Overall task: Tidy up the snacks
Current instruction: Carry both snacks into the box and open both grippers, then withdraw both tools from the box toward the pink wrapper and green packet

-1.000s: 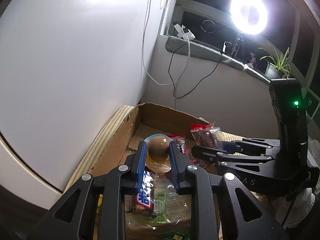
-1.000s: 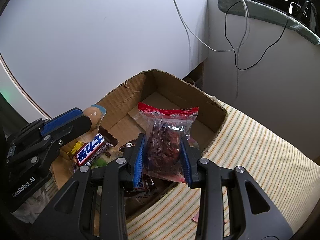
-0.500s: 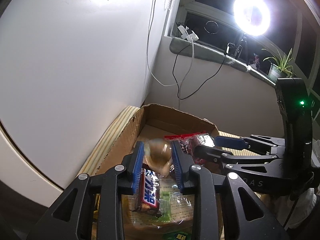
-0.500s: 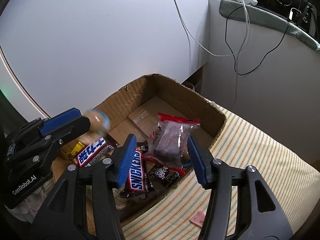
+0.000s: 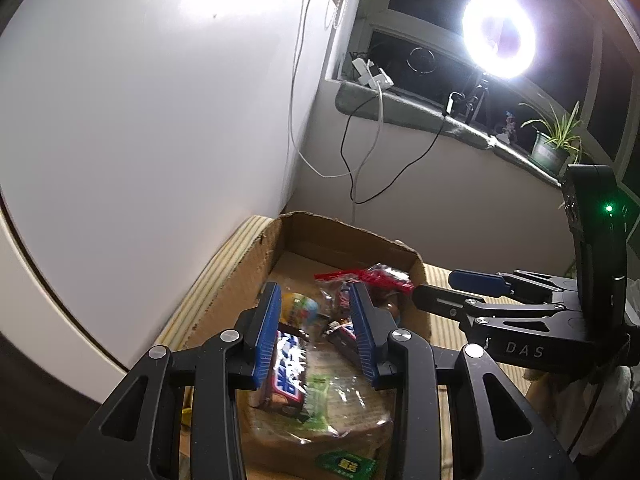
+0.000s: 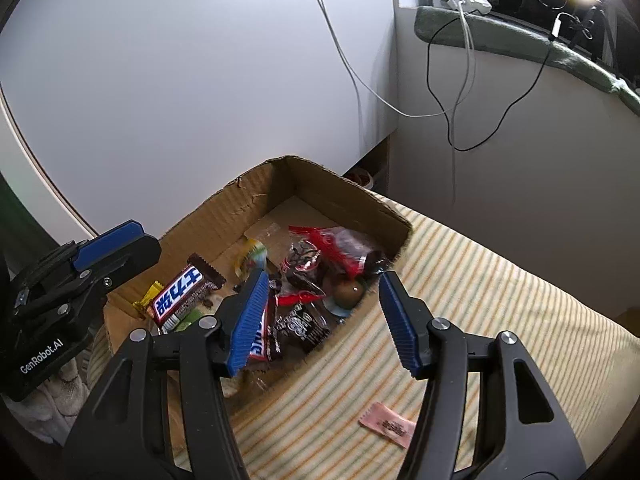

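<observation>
An open cardboard box [image 5: 348,229] [image 6: 256,204] on a striped cloth holds several snacks. My left gripper [image 5: 315,294] [image 6: 120,250] hangs over its left part, jaws opening, nothing pressed between the pads. A round yellow-and-blue snack pack [image 5: 301,307] [image 6: 252,257] lies blurred in the box below it, beside a Snickers bar [image 5: 288,376] [image 6: 180,292]. My right gripper [image 6: 324,280] [image 5: 434,288] stands over the box's near right rim, jaws opening and empty. The red-topped clear bag [image 6: 340,242] [image 5: 368,276] lies in the box, next to a brown egg-shaped snack [image 6: 350,292].
A small pink wrapper [image 6: 386,424] lies on the striped cloth [image 6: 500,300] in front of the box. A white wall stands close behind the box. Cables hang from the windowsill [image 6: 500,36]. A ring light [image 5: 498,36] and a potted plant [image 5: 554,142] are on the sill.
Both grippers let go. The round pack dropped from the left gripper into the box, and the red-topped bag fell from the right gripper into the box. The right gripper drew back slightly.
</observation>
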Demonstrator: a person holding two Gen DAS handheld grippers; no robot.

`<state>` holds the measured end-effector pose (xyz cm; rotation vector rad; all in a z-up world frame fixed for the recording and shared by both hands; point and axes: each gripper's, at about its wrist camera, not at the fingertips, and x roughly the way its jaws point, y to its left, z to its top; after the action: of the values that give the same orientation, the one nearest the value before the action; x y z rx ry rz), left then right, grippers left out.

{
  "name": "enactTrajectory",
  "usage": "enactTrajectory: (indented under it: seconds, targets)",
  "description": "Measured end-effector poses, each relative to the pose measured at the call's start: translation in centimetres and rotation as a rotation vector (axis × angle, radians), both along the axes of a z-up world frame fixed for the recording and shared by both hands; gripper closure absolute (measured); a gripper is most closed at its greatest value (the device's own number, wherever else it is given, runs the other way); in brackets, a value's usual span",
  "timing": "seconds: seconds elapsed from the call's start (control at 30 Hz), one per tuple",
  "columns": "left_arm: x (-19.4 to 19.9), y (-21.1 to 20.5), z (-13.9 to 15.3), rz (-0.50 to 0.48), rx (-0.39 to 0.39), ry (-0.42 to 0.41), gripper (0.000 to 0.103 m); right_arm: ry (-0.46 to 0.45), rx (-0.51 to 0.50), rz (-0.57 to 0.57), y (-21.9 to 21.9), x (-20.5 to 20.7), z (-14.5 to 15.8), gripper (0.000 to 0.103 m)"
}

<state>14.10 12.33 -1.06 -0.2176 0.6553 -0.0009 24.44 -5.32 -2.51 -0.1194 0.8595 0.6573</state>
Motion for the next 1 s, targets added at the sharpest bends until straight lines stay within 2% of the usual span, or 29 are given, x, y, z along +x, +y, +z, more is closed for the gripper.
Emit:
enactTrajectory:
  seconds: [0.5,0.8,1.0]
  targets:
    - [-1.9,-4.9,0.5,-0.103,-0.006,-0.016,0.069,-0.02,-0.011,-0.051,-6.8,-1.7,0.5,0.043]
    - [-2.4,-10.1,-0.3,-0.213,0.004,0.009,0.069,0.012,-0.069,-0.1,-12.1,-2.0,-2.2,0.043]
    - [-2.8,-13.7,-2.7,-0.293,-0.011,0.079,0.069,0.064,-0.076,-0.131,-15.0,-2.2,-4.5,0.043]
